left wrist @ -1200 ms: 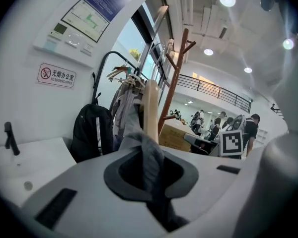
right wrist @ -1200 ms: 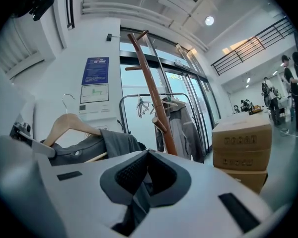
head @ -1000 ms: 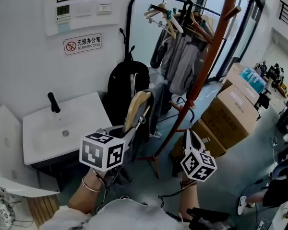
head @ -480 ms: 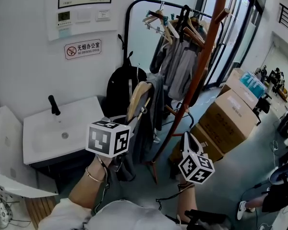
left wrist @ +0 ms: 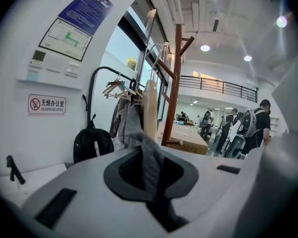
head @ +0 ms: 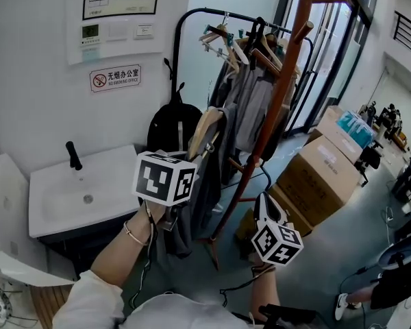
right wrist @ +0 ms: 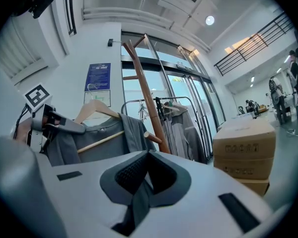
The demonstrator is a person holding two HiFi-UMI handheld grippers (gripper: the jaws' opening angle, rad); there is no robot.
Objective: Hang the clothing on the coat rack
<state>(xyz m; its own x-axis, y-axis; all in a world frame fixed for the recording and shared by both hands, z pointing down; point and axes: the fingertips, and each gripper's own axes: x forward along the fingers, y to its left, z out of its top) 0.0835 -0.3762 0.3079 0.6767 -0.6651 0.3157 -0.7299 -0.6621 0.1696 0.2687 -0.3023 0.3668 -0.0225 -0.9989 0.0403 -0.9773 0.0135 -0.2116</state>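
Left gripper view: left gripper [left wrist: 151, 197] jaws narrow, clamped on the grey garment [left wrist: 148, 155]. The garment sits on a wooden hanger [left wrist: 150, 105], held up just short of the coat rack [left wrist: 177, 83]. Right gripper [right wrist: 138, 192] jaws are near together on a grey strip [right wrist: 134, 207]; looks like cloth from the same garment, can't confirm. Step reads as carry/approach, nothing hooked yet. Next move probably needs the hanger raised to a free peg [head: 303, 31] high on the rack and its top set over it. Room: grey-green floor [head: 329, 252], white sink [head: 75, 197] left, black backpack [head: 170, 125], loaded black clothes rail [head: 177, 53] behind, cardboard boxes [head: 318, 173] right.
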